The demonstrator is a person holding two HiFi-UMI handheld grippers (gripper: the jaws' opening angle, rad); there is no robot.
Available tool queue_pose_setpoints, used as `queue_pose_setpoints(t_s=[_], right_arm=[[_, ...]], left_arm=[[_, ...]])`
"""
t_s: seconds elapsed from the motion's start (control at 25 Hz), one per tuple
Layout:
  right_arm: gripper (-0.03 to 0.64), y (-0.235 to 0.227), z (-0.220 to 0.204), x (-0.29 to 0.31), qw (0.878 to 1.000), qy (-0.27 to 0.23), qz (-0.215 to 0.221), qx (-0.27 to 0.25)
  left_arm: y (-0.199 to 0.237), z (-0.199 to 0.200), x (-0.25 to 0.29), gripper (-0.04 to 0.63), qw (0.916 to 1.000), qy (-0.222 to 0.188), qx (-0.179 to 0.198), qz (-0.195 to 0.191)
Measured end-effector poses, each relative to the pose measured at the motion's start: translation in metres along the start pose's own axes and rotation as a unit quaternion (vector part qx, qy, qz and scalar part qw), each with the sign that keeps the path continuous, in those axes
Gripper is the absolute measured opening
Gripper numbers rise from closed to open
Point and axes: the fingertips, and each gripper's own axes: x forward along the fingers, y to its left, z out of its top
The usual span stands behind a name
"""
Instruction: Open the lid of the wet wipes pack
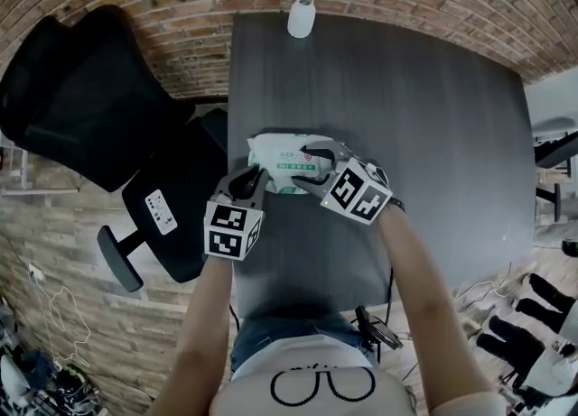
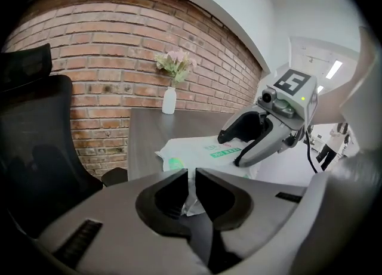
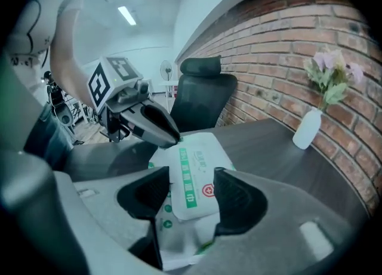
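The head camera looks steeply down from above the person onto the dark table [image 1: 433, 134]. The cameras on the left gripper [image 1: 255, 178] and right gripper [image 1: 312, 167] sit low and close behind their jaws, facing one another across the wet wipes pack [image 1: 278, 154]. All three views share that pack, the table and the white vase [image 1: 302, 17].

Person wears a white top [image 1: 318, 385] with a black looped line drawing on the chest, and blue denim [image 1: 275, 328] below. Left tongs [image 1: 256, 175] and right tongs [image 1: 309, 167] look alike: smooth light-grey moulded shells, matte black curved pads on the inner faces, each carrying a white cube [image 1: 233, 230] printed with black square marker patterns on its faces. Right tongs also show a small round lens housing [image 2: 268, 96] on top, a green light [image 2: 304, 98] beside it, and a thin black cable [image 2: 309, 151] hanging from the rear.
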Motion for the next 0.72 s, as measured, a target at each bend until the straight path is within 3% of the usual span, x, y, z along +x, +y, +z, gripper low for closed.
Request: queue_pose_setpoints(t_s=[0.36, 0.72], right_arm=[[0.227, -0.008, 0.003, -0.004, 0.995, -0.017, 0.071, 0.074], [0.19, 0.001, 0.014, -0.009, 1.0, 0.02, 0.013, -0.003]], left_arm=[[0.0, 0.0, -0.001, 0.037, 1.0, 0.002, -0.003, -0.001], [0.001, -0.001, -0.001, 0.037, 0.9999, 0.01, 0.003, -0.007]])
